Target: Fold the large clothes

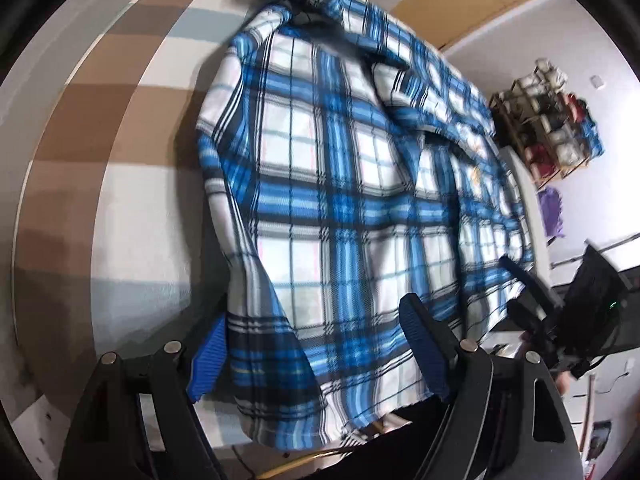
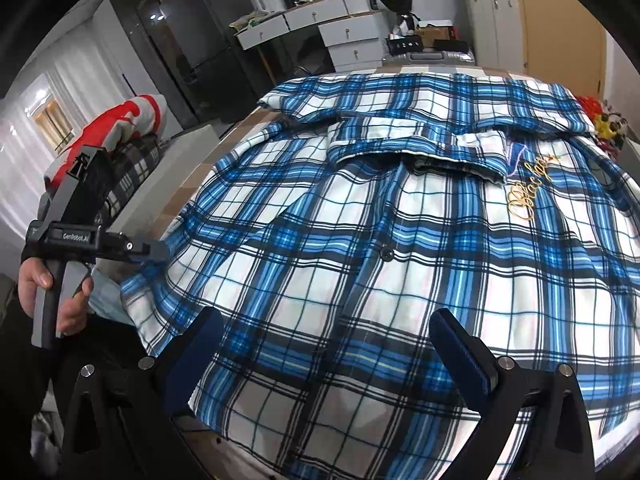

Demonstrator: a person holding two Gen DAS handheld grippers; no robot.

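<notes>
**One plaid shirt, two grippers at the hem**

We count one large shirt (image 2: 380,240), blue, white and black plaid, spread front-up across a bed (image 1: 132,208) covered in brown, white and grey blocks. One dark button (image 2: 386,255) shows on its placket, and one line of gold script embroidery (image 2: 528,196) sits on the chest beside the folded collar. The cloth looks soft and woven, rumpled into ridges at the sleeves.

We see two grippers. The left gripper (image 1: 316,356) has its ribbed blue pads standing wide apart, the shirt's lower edge lying between them without being pinched. The right gripper (image 2: 332,356) likewise stands open over the hem, its dark blue pads clear of the fabric. A hand (image 2: 48,292) holds the left gripper's grey handle.

Beyond the bed, one white desk (image 2: 320,20) shows five drawer fronts; what is in them we cannot tell.
</notes>
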